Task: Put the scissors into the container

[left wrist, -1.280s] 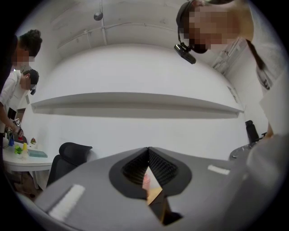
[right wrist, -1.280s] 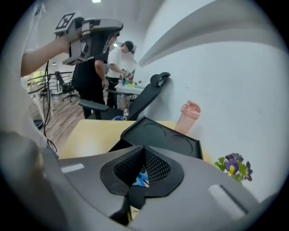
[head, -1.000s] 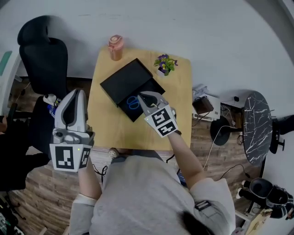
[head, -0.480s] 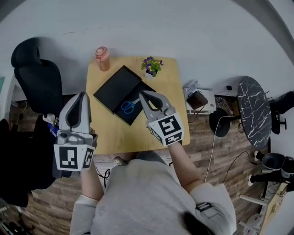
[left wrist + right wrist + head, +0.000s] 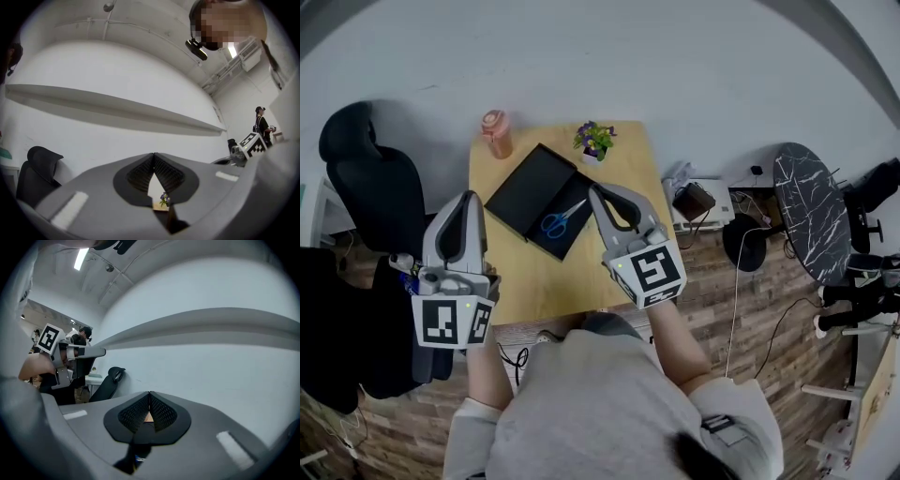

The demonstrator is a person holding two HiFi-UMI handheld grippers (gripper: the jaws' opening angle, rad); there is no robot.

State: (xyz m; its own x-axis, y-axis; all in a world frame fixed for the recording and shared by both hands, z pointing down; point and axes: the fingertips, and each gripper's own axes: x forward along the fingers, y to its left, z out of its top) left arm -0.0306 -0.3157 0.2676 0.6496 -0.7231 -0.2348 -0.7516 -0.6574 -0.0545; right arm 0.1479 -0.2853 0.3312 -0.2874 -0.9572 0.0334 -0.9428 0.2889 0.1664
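Observation:
The blue-handled scissors (image 5: 557, 221) lie inside the black container (image 5: 575, 232), an open box on the wooden table (image 5: 581, 272); its lid (image 5: 528, 178) is folded out to the left. Neither gripper touches them. My right gripper (image 5: 599, 192) is held up just right of the container, its jaws closed on nothing. My left gripper (image 5: 469, 197) hangs off the table's left edge, also shut and empty. In the left gripper view the left gripper (image 5: 153, 156) points at the white wall, and the right gripper (image 5: 149, 393) does likewise in the right gripper view.
A pink bottle (image 5: 495, 133) and a small potted flower (image 5: 593, 141) stand at the table's far edge. A black office chair (image 5: 367, 178) is on the left. To the right are boxes on the floor (image 5: 694, 199) and a dark marble round table (image 5: 811, 211).
My right gripper has pulled back from over the container toward me, leaving the scissors inside. The head view has drawn away, so the table looks smaller. The left gripper has barely moved.

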